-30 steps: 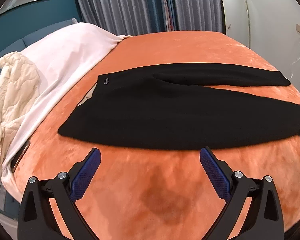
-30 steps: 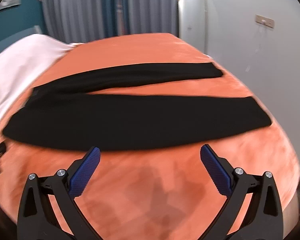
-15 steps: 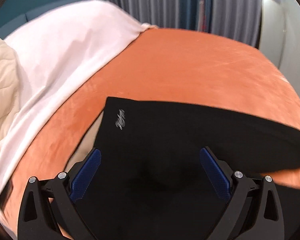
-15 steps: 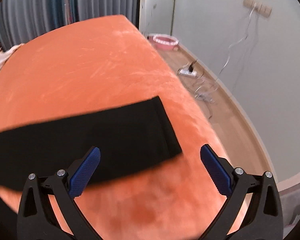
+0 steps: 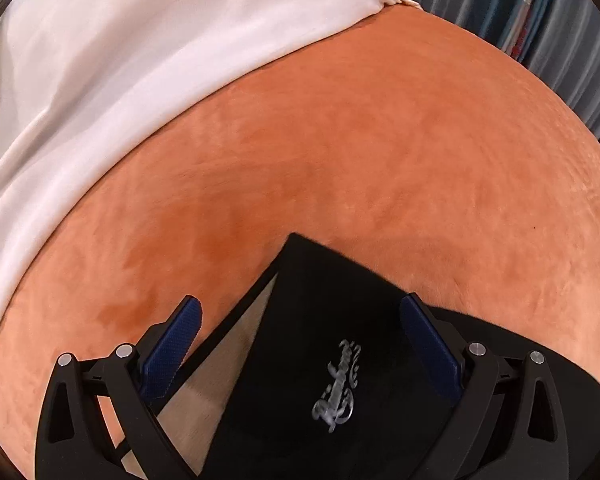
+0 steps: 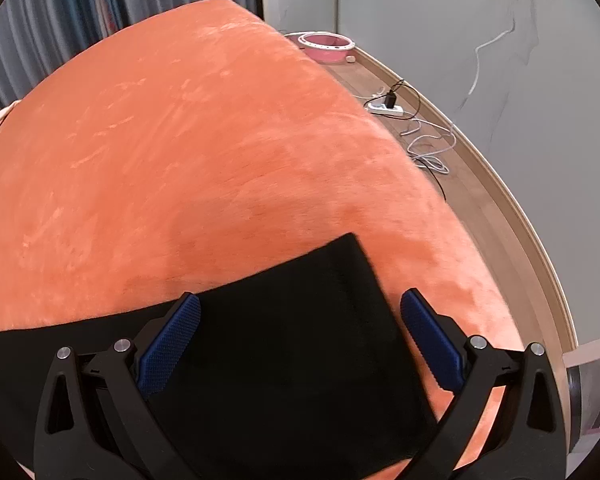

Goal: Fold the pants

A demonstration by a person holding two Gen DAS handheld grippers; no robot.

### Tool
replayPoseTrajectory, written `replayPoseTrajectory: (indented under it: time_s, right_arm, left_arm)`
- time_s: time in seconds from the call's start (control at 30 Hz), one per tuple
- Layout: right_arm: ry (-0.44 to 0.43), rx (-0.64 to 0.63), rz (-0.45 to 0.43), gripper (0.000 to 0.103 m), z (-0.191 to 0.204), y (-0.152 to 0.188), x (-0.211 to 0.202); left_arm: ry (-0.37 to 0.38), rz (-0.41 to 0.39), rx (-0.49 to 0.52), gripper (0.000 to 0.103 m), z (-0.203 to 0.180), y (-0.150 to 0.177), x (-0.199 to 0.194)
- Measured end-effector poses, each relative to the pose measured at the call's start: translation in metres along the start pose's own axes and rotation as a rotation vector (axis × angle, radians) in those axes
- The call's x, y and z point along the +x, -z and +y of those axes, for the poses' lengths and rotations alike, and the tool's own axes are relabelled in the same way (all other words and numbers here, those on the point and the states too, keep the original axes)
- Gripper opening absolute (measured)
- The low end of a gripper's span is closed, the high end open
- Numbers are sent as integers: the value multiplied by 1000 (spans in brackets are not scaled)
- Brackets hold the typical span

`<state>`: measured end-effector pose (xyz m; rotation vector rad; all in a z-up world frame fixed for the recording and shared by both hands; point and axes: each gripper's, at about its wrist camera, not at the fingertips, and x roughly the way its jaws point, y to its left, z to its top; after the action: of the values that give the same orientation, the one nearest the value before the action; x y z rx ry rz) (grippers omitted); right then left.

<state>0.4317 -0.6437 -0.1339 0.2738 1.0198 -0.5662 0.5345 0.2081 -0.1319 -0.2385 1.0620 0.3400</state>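
Observation:
Black pants lie flat on an orange bed cover. In the left wrist view the waistband corner (image 5: 324, 320) with a silver script logo (image 5: 336, 386) lies between my fingers; a pale lining shows beside it. My left gripper (image 5: 300, 324) is open, low over that corner. In the right wrist view the far leg's hem end (image 6: 300, 320) lies between my fingers. My right gripper (image 6: 300, 320) is open, low over the hem. Neither gripper holds cloth.
A white sheet (image 5: 120, 60) covers the bed's left side. The orange cover (image 6: 180, 140) drops off at the right edge to a wooden floor with a power strip and cables (image 6: 392, 108) and a pink bowl (image 6: 326, 44). Curtains hang behind.
Both grippers have moved forward and down from the near bed edge. The left one now hovers at the waistband corner, the right one at the leg hem. Both stayed open.

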Motion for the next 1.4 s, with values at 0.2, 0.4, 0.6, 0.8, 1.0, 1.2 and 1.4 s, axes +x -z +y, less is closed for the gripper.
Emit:
replayPoseTrajectory:
  time_s: [0.2, 0.4, 0.6, 0.8, 1.0, 1.2, 1.4]
  right_arm:
    - [-8, 6, -5, 98, 4, -4, 10]
    - [-20, -9, -53, 58, 7, 2, 3]
    - [-50, -70, -47, 16, 24, 6, -17]
    - [-61, -61, -94, 12, 22, 13, -43]
    - [-131, -27, -187, 12, 3, 22, -100]
    - [-175, -65, -261, 12, -4, 49, -160]
    - [-223, -126, -353, 12, -23, 97, -222]
  left_arm:
    - [14, -14, 86, 97, -14, -1, 19]
    - [1, -30, 129, 59, -32, 2, 20]
    - [-6, -17, 185, 20, -58, 5, 5]
    - [51, -80, 137, 14, -38, 1, -25]
    - [153, -115, 104, 12, 0, -2, -75]
    - [219, -127, 123, 12, 18, 19, -115]
    - [337, -158, 166, 11, 61, 75, -170]
